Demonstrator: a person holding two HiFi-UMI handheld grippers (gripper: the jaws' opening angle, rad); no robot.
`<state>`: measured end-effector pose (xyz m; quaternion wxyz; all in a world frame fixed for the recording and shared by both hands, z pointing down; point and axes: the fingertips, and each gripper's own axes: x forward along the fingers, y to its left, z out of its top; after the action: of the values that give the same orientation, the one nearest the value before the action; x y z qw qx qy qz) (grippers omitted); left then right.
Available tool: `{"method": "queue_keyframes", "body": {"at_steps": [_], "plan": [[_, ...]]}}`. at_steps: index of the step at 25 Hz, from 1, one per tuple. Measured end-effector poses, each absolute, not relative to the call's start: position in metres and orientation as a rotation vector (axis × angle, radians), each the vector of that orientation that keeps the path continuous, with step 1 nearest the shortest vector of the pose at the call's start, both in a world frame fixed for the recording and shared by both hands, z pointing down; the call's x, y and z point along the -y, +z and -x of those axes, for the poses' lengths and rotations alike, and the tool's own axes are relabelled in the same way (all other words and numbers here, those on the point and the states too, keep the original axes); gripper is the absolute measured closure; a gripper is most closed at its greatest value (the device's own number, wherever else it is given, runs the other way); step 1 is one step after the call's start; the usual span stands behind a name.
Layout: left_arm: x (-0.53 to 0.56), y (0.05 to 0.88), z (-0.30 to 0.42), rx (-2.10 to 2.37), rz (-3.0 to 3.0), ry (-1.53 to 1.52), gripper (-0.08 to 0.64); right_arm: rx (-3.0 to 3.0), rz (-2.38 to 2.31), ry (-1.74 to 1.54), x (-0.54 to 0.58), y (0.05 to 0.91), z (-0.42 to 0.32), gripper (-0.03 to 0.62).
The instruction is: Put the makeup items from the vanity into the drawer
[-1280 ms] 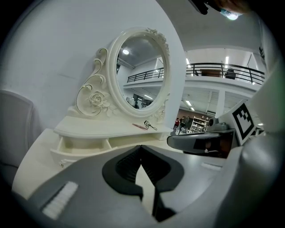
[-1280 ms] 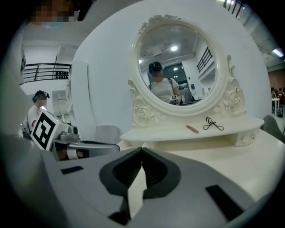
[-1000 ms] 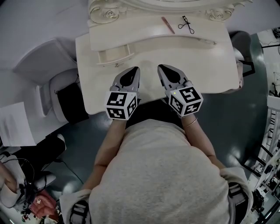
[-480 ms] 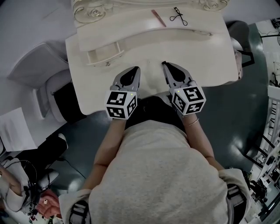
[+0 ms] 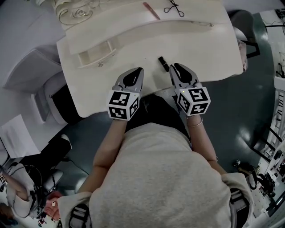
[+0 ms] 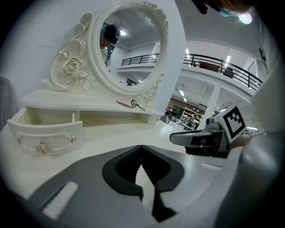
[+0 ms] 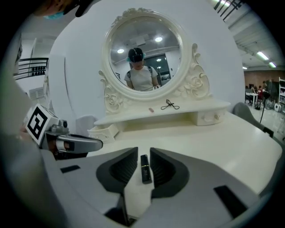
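Head view, looking steeply down on the cream vanity bench [image 5: 129, 46].

Left gripper [image 5: 137, 71]: lower centre of frame, over the near edge of the bench. In its own view the jaws meet at the tips, with nothing between them.

Right gripper [image 5: 175, 67]: just right of the left one, same edge. Jaws have just been opening and now stand a little apart. In its own view the black lipstick [image 7: 145, 168] lies flat on the bench in the gap, with bare space on either side and no pad pressing on it. From the head view the tube seems to sit at or just past the jaw tips, toward the upper left; hard to say how far inside.

Drawer [image 5: 98, 59]: pulled open, upper left of the frame, under the raised shelf [image 5: 187, 20]. The part of its inside that shows looks bare. Well apart from both grippers.

On the shelf, top centre: thin pink stick [image 5: 151, 10] and, just to its right, black eyelash curler [image 5: 173, 7], lying apart.

Oval mirror [image 7: 143, 53] in a carved frame stands behind the shelf.
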<state>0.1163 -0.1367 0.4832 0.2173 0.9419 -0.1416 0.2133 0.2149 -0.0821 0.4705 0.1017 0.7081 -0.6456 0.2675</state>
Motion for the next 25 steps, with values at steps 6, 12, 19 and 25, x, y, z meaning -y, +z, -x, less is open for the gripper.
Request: {"method": "queue_keyframes", "body": {"at_steps": [6, 12, 19, 25], "plan": [[0.134, 0.494, -0.127, 0.368, -2.601, 0.636, 0.551, 1.874, -2.013, 0.834, 0.075, 0.497, -0.215, 0.476], [0.135, 0.504, -0.132, 0.341, -2.583, 0.684, 0.551, 1.852, -1.893, 0.829, 0.078, 0.522, -0.21, 0.476], [0.133, 0.518, -0.134, 0.338, -2.561, 0.724, 0.551, 1.855, -1.84, 0.839, 0.085, 0.535, -0.209, 0.476], [0.135, 0.522, -0.133, 0.369, -2.557, 0.717, 0.551, 1.851, -1.783, 0.825, 0.084, 0.541, -0.205, 0.476]]}}
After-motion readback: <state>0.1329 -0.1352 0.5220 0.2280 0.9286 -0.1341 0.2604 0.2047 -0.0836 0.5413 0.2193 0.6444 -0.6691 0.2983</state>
